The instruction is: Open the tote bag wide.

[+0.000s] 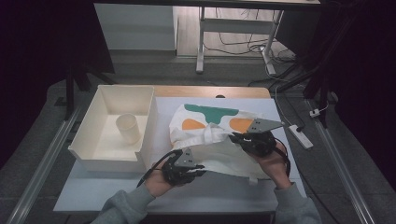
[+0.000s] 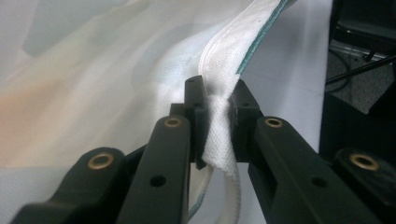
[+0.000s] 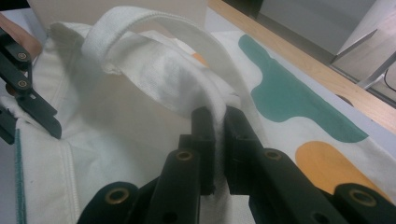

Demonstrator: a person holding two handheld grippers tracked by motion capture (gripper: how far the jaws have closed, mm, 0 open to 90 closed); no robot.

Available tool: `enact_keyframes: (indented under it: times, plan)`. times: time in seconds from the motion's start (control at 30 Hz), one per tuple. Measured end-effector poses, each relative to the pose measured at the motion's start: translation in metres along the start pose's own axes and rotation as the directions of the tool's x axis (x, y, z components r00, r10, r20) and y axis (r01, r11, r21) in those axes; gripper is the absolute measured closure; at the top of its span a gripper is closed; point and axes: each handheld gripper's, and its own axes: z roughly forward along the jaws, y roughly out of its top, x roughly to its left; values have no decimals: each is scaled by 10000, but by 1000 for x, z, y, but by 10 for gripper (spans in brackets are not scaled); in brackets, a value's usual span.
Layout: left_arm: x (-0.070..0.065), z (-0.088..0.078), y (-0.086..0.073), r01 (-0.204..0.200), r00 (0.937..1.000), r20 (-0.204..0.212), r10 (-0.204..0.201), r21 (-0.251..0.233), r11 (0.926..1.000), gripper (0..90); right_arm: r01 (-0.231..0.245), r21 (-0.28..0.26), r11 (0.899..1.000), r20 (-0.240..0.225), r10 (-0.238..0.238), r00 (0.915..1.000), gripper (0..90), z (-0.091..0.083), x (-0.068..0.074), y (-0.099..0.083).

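A dim room with a grey floor holds a wooden table [image 1: 212, 91] covered by a pale sheet; cables trail behind it near the legs of another desk [image 1: 201, 42]. On the table's left part sits a cream open-topped tray [image 1: 105, 161] with a paper cup [image 1: 128, 128] standing upright inside it.

Two grey-sleeved forearms come in from the near edge. The left gripper [image 1: 189, 164] is held low just beside the tray's near right corner, and the right gripper [image 1: 240, 137] sits farther in, over the middle of the sheet.

Between and beyond them lies a white cloth tote bag [image 1: 212, 135], printed with a green blob and orange ovals, its mouth edge lifted and bunched toward the hands. The left gripper's [image 2: 217, 109] jaws are clamped on the bag's stitched white rim with teal piping. The right gripper [image 3: 220, 126] pinches the white cloth at the base of a looping handle strap [image 3: 140, 18].
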Motion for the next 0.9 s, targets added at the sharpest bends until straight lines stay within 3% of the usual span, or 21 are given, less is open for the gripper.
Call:
enact_keyframes:
  times: [0.03,0.17,0.2,0.27,0.37,0.5,0.7,0.9]
  plan:
    - [0,0,0,0,10000,0,0,0,10000,803,11,-49,10000,-17,-11,10000,836,-2,2,2]
    - [-10,-36,9,-305,9995,-24,304,-883,9956,803,228,-350,9991,2,-228,9997,836,-15,11,15]
    - [-10,-36,9,-305,9995,-24,304,-883,9956,803,290,-468,9985,45,-289,9996,836,-19,14,18]
    - [-15,-54,14,-457,9989,-161,439,-1345,9899,803,391,-757,9964,46,-389,9992,836,-26,18,24]
    - [-16,-59,15,-521,9985,-218,494,-1500,9873,803,400,-1014,9940,100,-392,9992,836,-31,19,27]
    - [-12,-55,13,-349,9994,-116,335,-1438,9890,803,117,-1005,9949,95,-108,9999,836,-27,12,22]
    - [-7,-40,9,-220,9997,112,233,-1050,9942,803,-577,-482,9972,196,587,9981,835,-1,-9,1]
    - [-7,-37,9,-82,9999,122,92,-832,9965,802,-698,-145,9975,551,705,9960,835,17,-21,-3]
